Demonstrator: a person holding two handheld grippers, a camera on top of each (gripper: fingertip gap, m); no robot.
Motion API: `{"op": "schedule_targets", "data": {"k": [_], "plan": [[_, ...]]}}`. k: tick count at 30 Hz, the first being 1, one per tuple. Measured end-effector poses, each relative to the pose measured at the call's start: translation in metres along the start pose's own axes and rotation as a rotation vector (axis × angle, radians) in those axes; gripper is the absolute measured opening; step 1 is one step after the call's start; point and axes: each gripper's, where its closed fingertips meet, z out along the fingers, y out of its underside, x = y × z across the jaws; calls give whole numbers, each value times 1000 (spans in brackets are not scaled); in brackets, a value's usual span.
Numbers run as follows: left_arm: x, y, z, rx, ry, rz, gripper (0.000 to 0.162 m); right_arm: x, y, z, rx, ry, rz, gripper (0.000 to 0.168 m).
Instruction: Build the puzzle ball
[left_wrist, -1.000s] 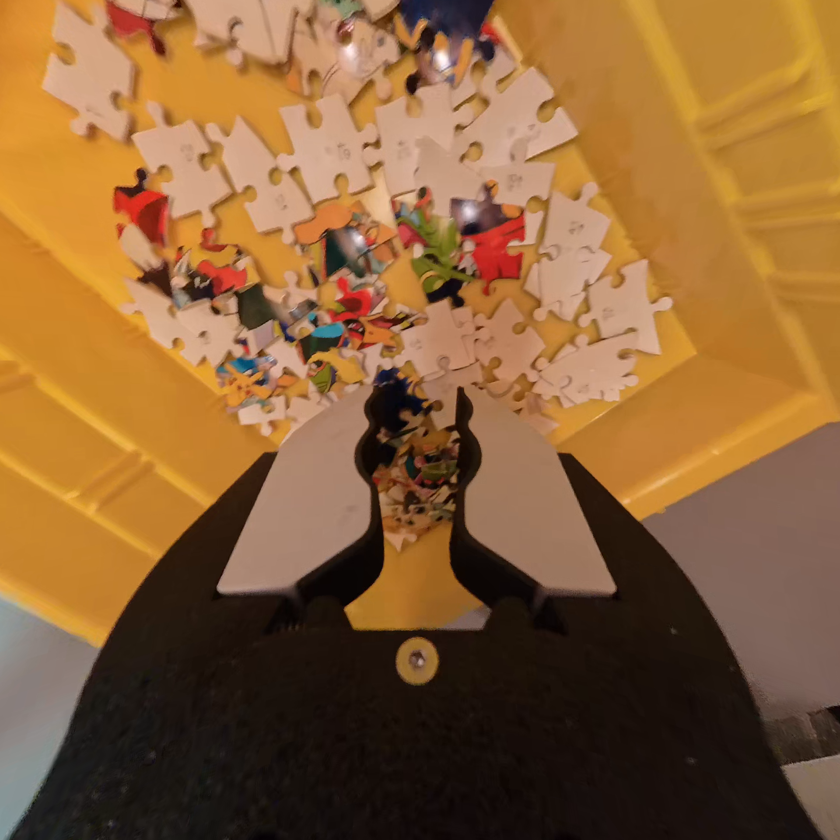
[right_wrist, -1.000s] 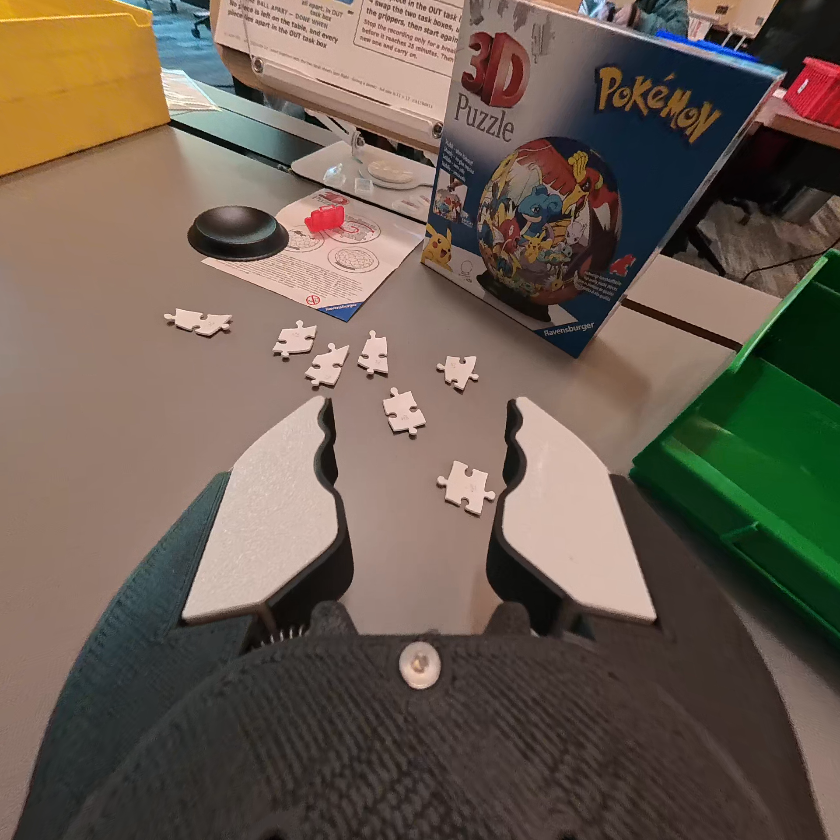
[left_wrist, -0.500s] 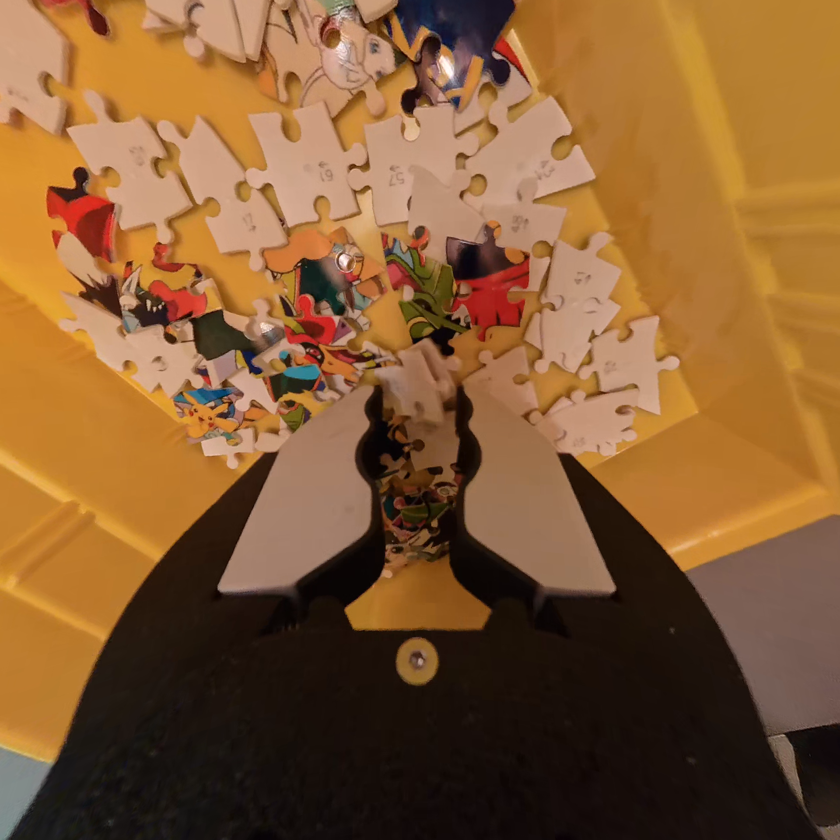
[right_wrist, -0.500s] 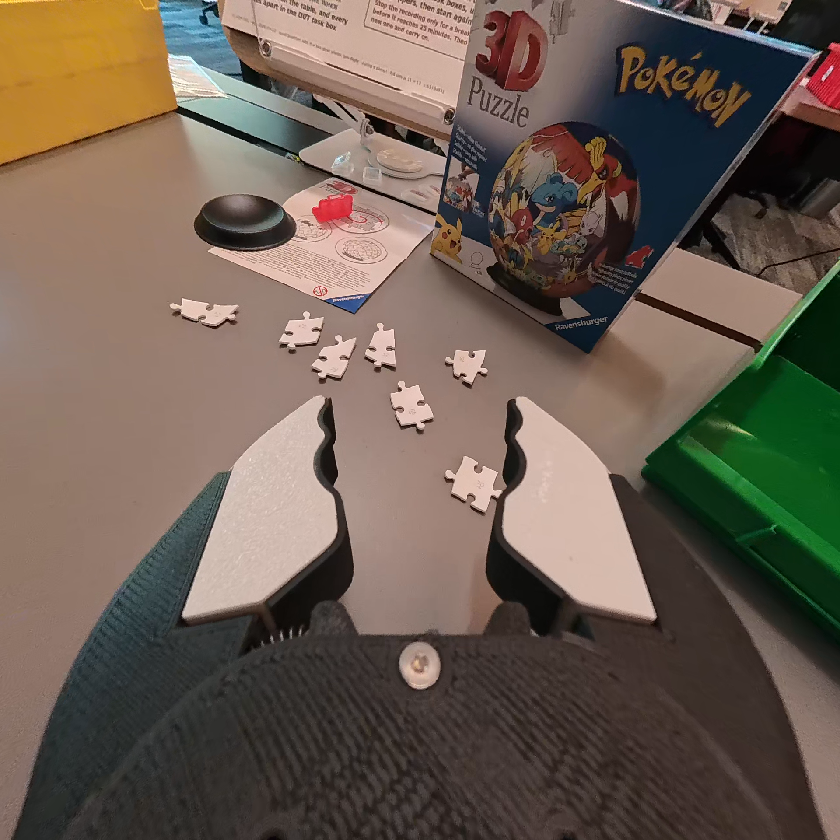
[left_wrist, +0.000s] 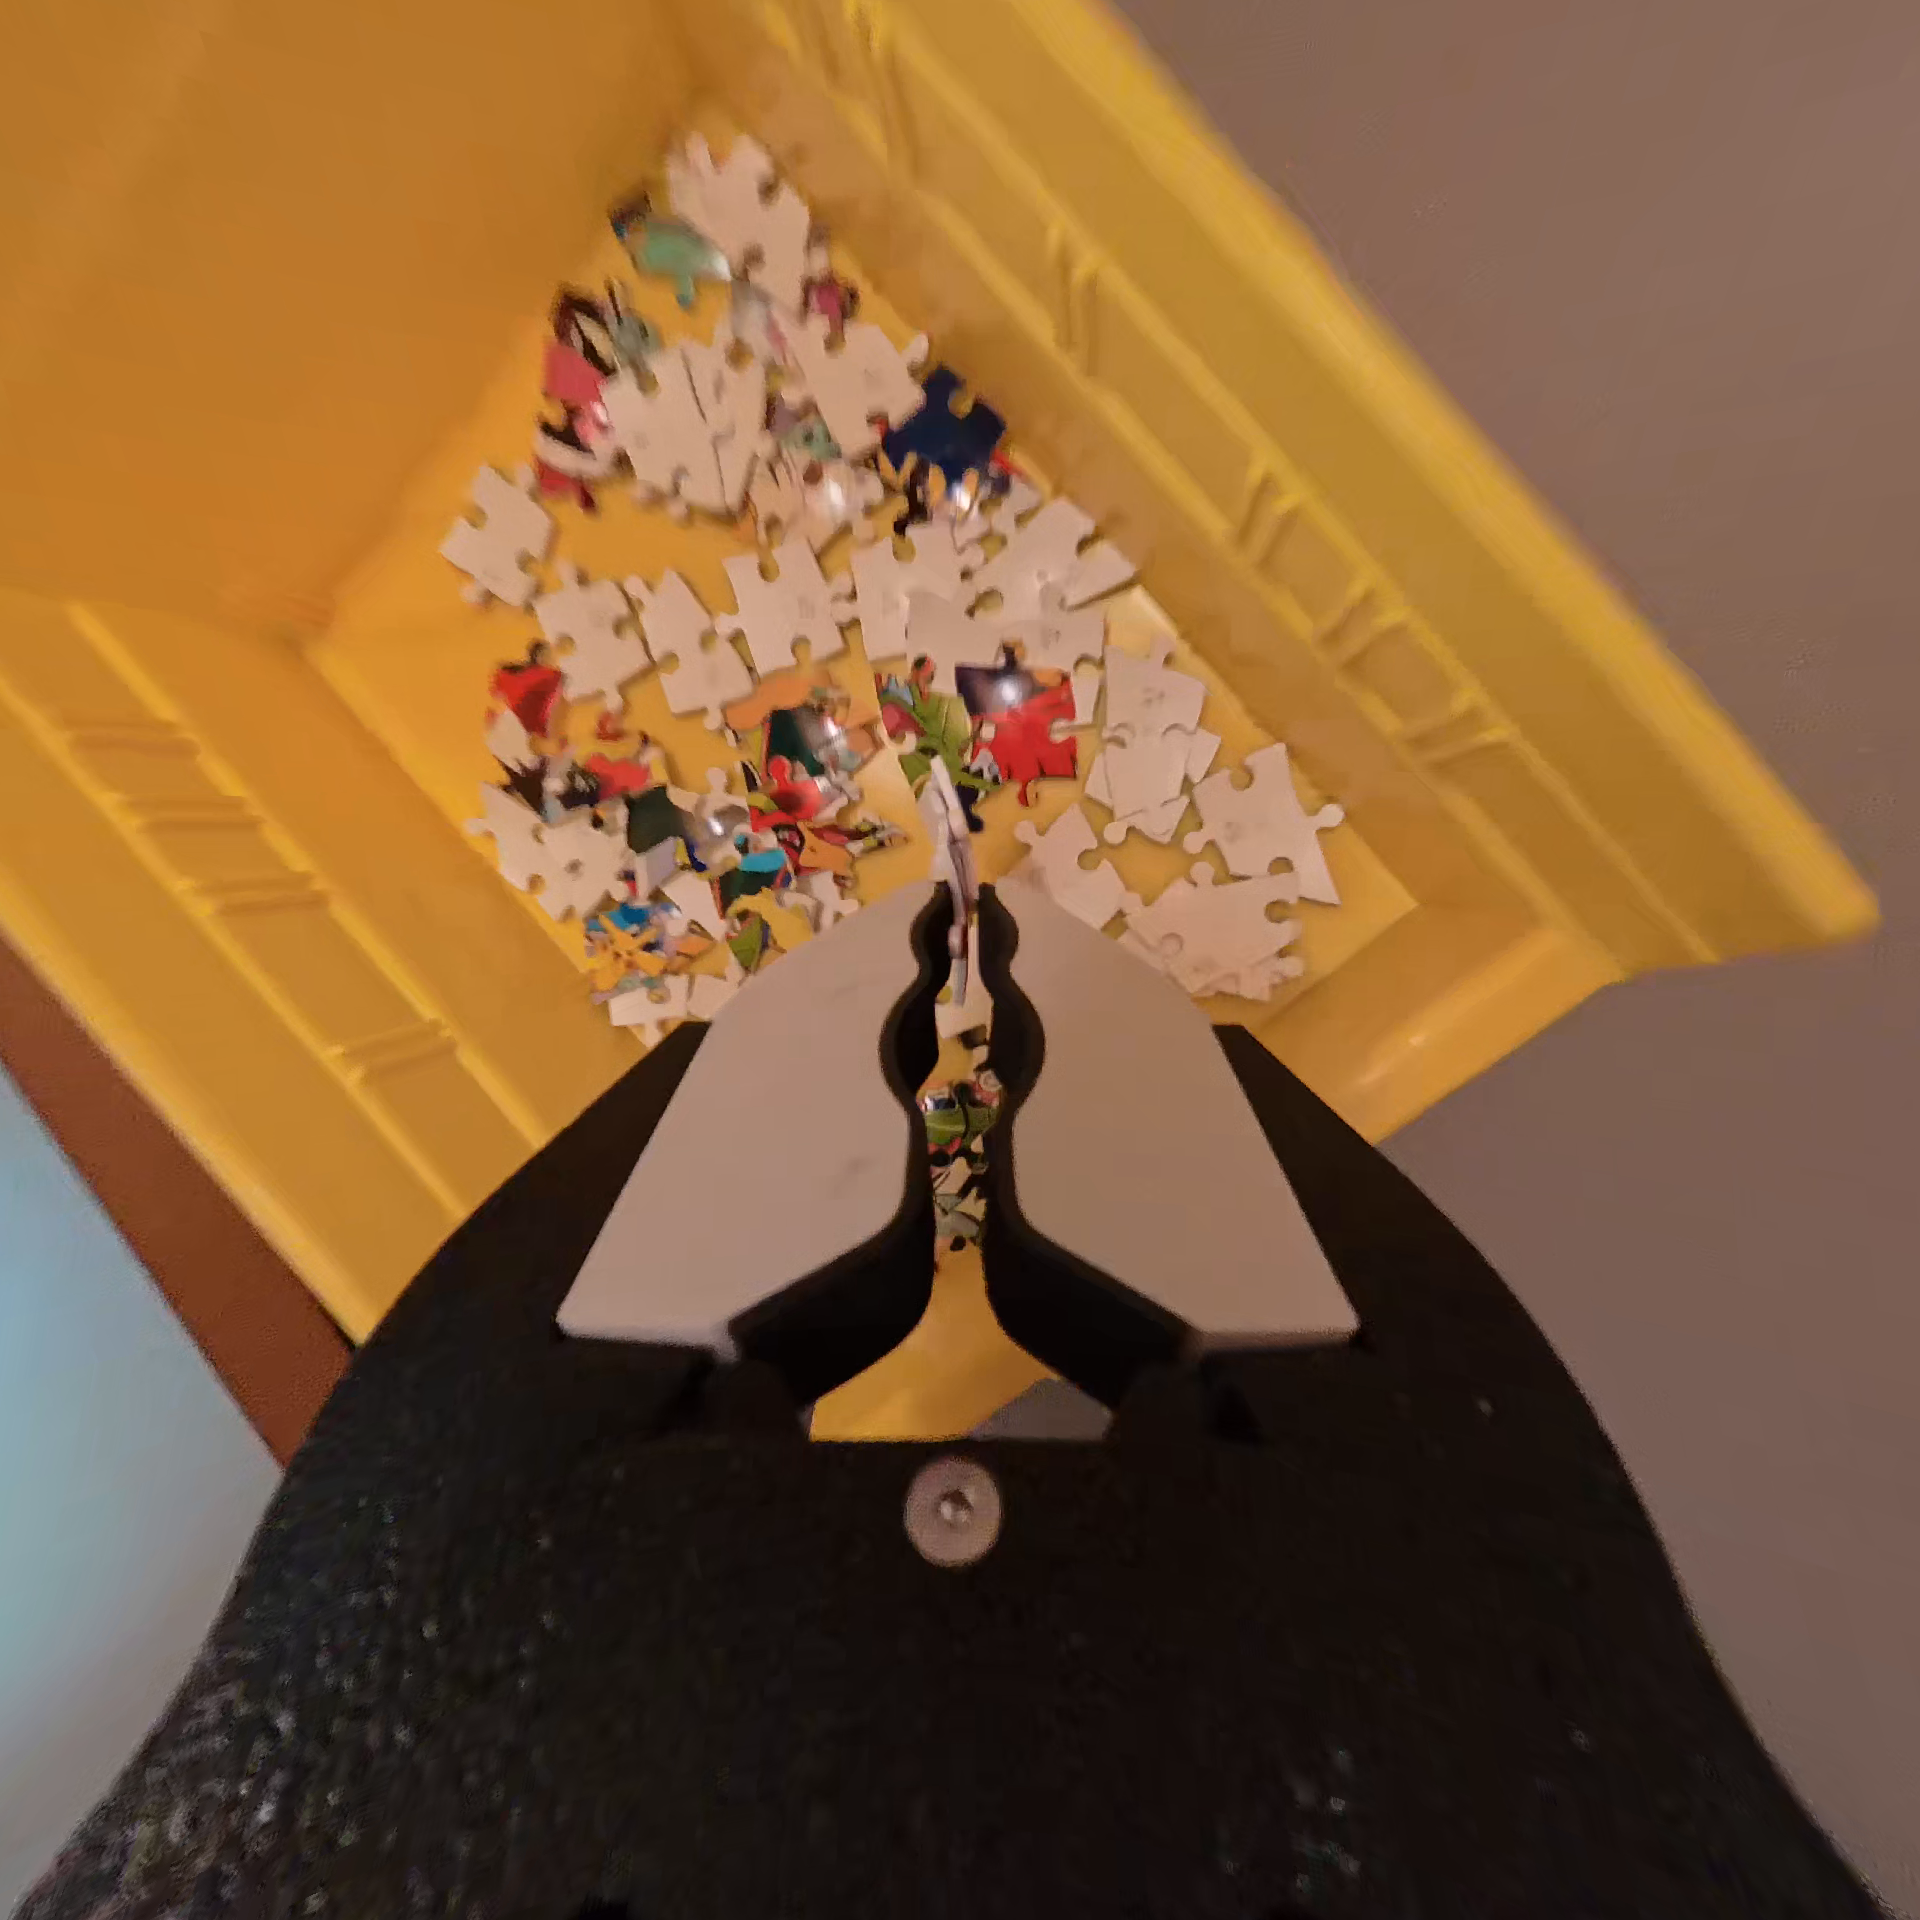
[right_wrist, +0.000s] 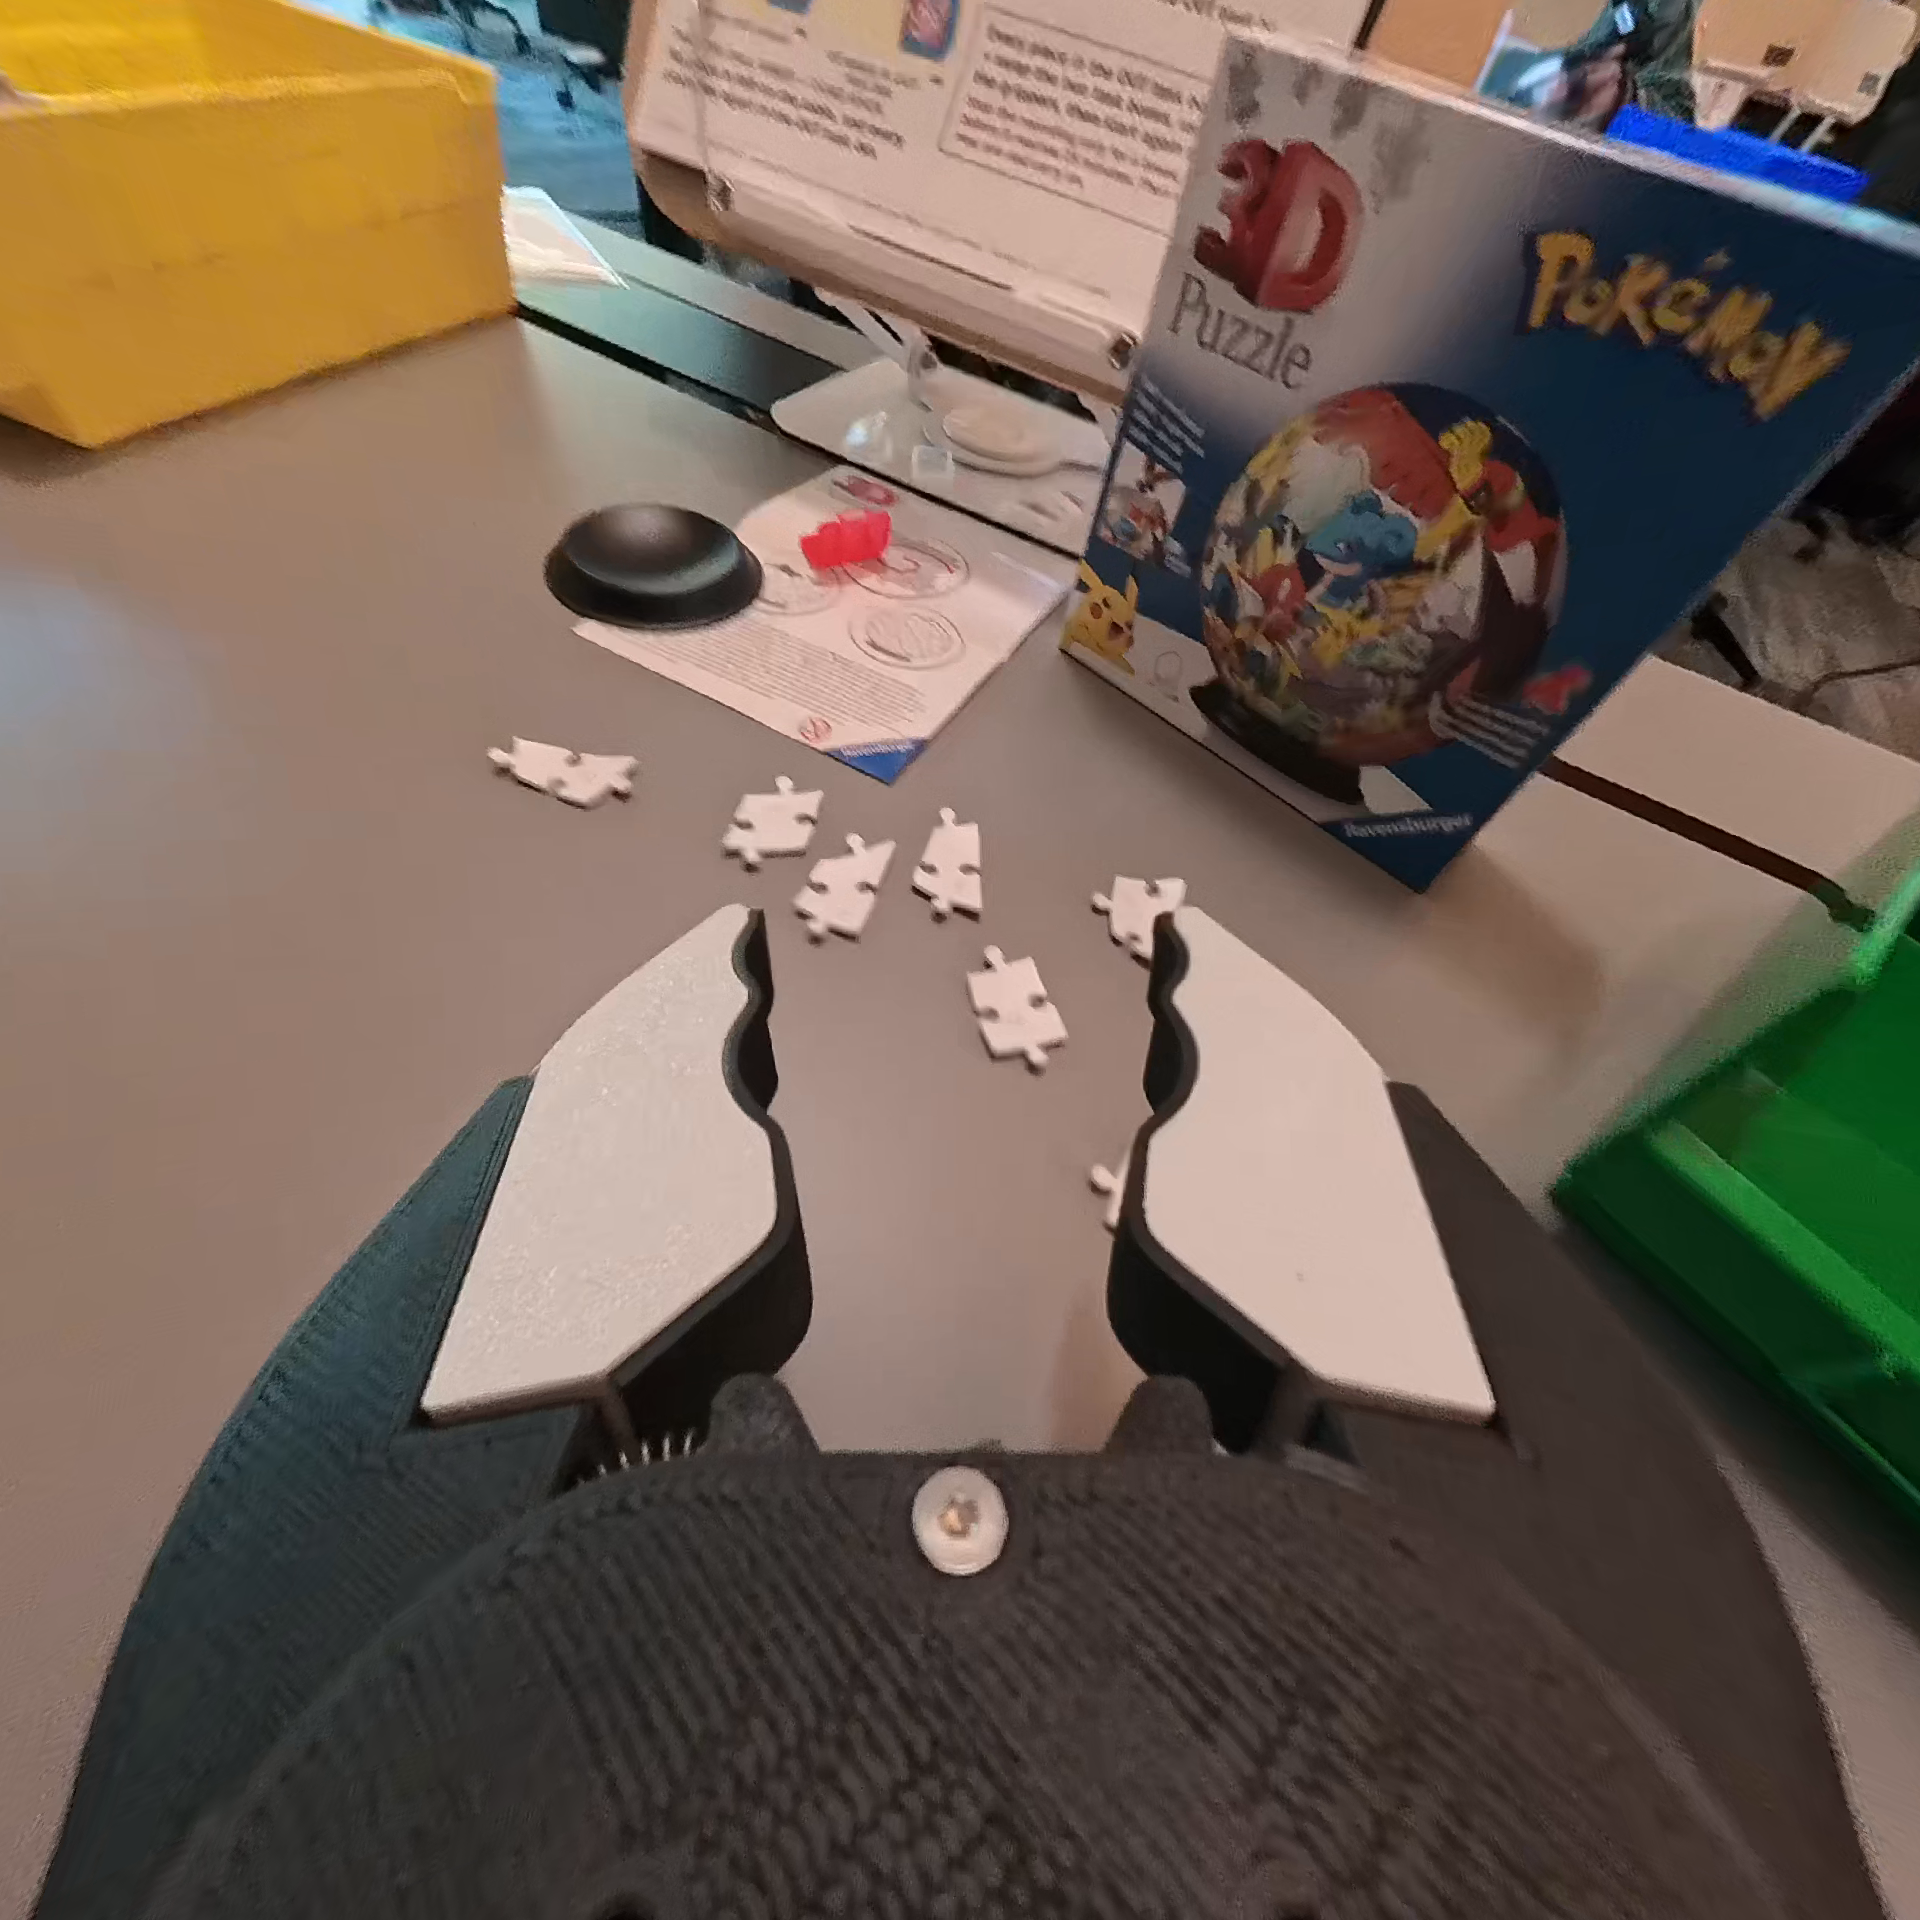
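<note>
My left gripper (left_wrist: 961, 902) is shut on a puzzle piece (left_wrist: 948, 821), held edge-on above the yellow bin (left_wrist: 1226, 436). Many loose puzzle pieces (left_wrist: 790, 613), some white side up and some printed side up, lie on the bin floor. My right gripper (right_wrist: 958, 920) is open and empty, low over the grey table (right_wrist: 260, 935). Several white puzzle pieces (right_wrist: 1013, 1006) lie on the table just ahead of it; one (right_wrist: 1110, 1184) is half hidden by its right finger. A black ball stand (right_wrist: 652, 566) sits farther back.
A puzzle box (right_wrist: 1455, 488) stands upright at the back right. An instruction leaflet (right_wrist: 831, 644) with a small red part (right_wrist: 844, 538) lies beside the stand. A green bin (right_wrist: 1787, 1174) is at the right, the yellow bin (right_wrist: 208, 208) at the back left. My hands' fingertips stand some 55 cm from each other.
My left gripper closed on a piece in the bin and lifted away with it; the bin now looks farther off. My right gripper drifted slightly forward, staying open.
</note>
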Motion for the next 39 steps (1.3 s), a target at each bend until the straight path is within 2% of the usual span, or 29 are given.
{"op": "schedule_targets", "data": {"k": [4, 7, 9, 14, 18, 22, 28, 31, 34, 39], "plan": [[31, -50, -54, 263, -124, 193, 3, -47, -36, 16, 93, -178, 69, 67], [80, -91, -93, 460, -236, 384, 3, -93, -73, 30, 162, -351, 139, 66], [113, -112, -108, 548, -335, 494, 4, -118, -101, 38, 224, -468, 218, 62], [182, -141, -118, 687, -658, 753, 3, -151, -151, 56, 306, -700, 500, 59], [233, -149, -120, 780, -826, 883, 3, -161, -160, 65, 319, -760, 570, 57], [263, -152, -124, 855, -939, 950, 3, -162, -161, 64, 318, -807, 643, 43], [285, -156, -126, 919, -1005, 1025, 4, -167, -159, 61, 306, -875, 684, 26], [290, -156, -128, 941, -1028, 1038, 4, -163, -161, 58, 336, -887, 697, 11], [293, -155, -128, 965, -1018, 1043, 5, -163, -157, 57, 322, -926, 677, 6], [301, -153, -122, 986, -855, 1010, 14, -159, -153, 55, 310, -934, 611, 5]]}}
